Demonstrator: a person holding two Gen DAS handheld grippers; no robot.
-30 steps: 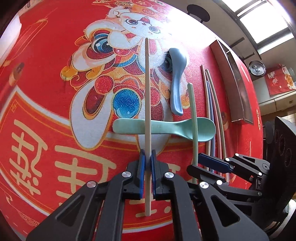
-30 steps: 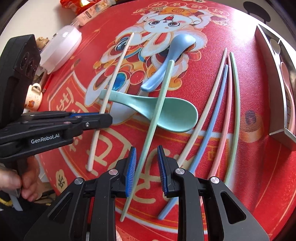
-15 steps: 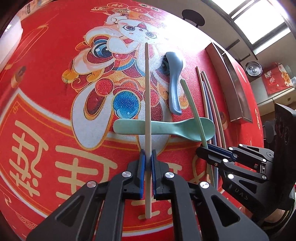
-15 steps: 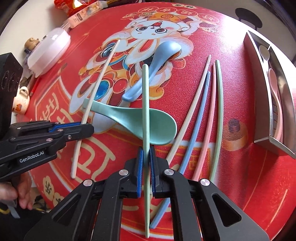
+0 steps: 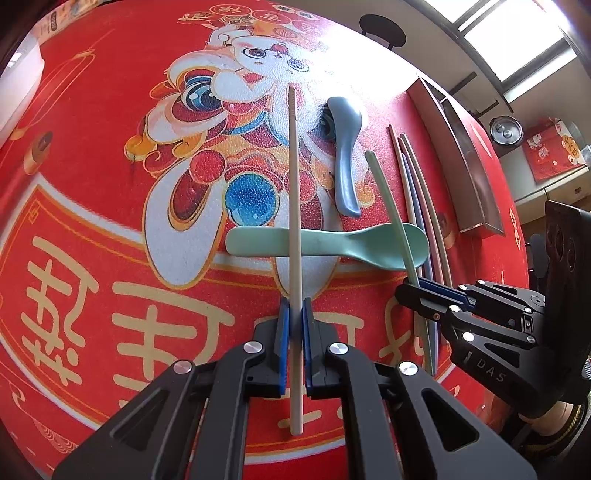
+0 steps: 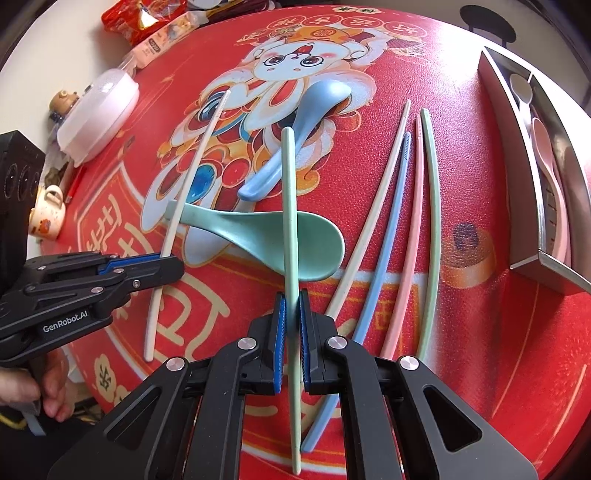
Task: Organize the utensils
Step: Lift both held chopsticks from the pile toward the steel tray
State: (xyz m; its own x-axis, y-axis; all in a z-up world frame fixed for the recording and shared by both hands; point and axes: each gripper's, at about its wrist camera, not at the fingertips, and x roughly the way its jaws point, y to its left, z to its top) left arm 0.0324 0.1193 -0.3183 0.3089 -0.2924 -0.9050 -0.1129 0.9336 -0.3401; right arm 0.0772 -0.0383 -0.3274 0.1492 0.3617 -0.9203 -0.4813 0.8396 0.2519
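Observation:
My left gripper [image 5: 293,314] is shut on a beige chopstick [image 5: 293,192], which crosses the handle of a green spoon [image 5: 332,243]. My right gripper [image 6: 290,306] is shut on a green chopstick [image 6: 288,192], which lies across the green spoon's bowl [image 6: 306,247]. A blue spoon [image 6: 306,122] lies beyond them on the red mat. Several chopsticks [image 6: 402,229], beige, blue, pink and green, lie side by side to the right. The left gripper shows in the right wrist view [image 6: 162,264], the right gripper in the left wrist view [image 5: 410,291].
A metal tray [image 6: 554,266] at the right edge holds a pink spoon [image 6: 550,177] and a white spoon [image 6: 521,88]. A white lidded container [image 6: 99,114], a small mug [image 6: 46,214] and snack packets [image 6: 155,26] stand off the mat's left side.
My right gripper closed on the green chopstick and turned it straight along the fingers. Both grippers have risen a little from the mat. The left gripper kept its grip on the beige chopstick.

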